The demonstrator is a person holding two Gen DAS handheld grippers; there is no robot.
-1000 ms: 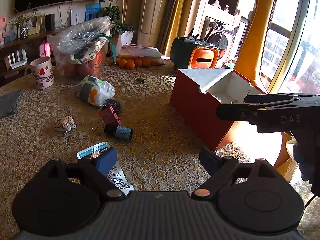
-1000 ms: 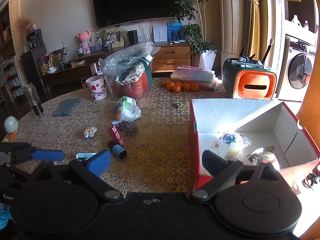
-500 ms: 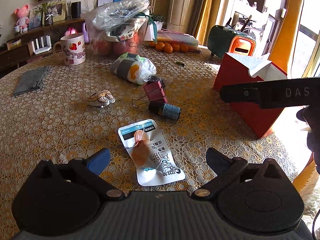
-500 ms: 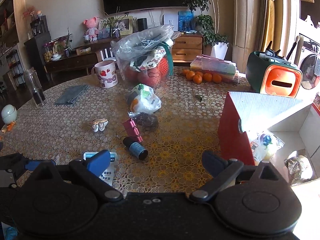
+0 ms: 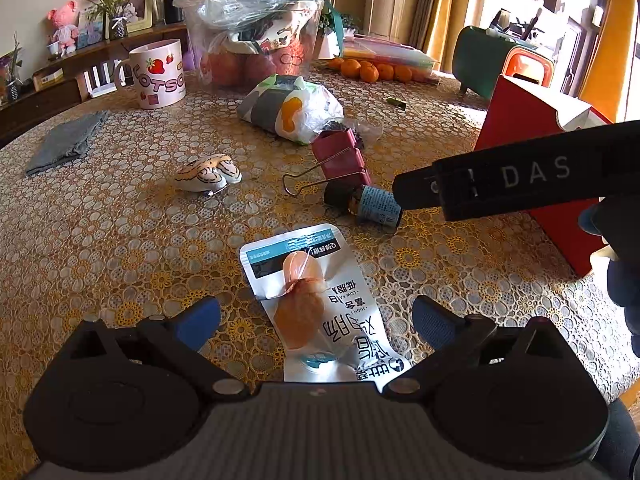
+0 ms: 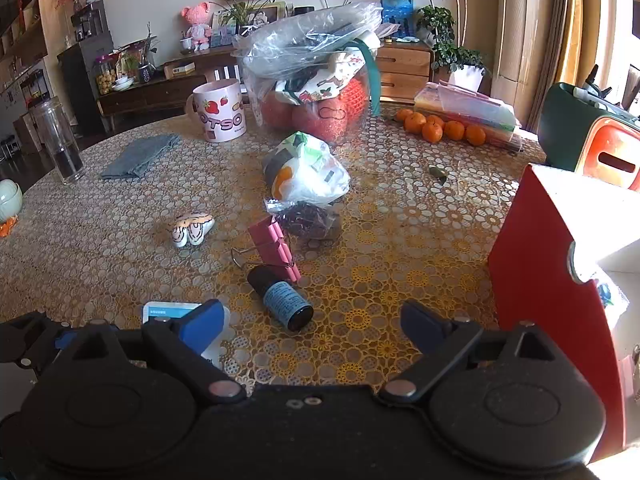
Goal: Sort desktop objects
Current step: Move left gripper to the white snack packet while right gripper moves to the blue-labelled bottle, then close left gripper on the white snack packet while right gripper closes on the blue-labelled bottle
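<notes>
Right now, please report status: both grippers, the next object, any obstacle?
Left gripper open, over snack packet, nothing held. Right gripper open, empty, small bottle just ahead. Pink binder clip touches the bottle. Red box at right.

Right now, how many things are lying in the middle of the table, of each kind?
Snack packets: 1
Little bottles: 1
Pink binder clips: 1
Plastic bags of stuff: 2
Small painted figures: 1
Total: 6
</notes>
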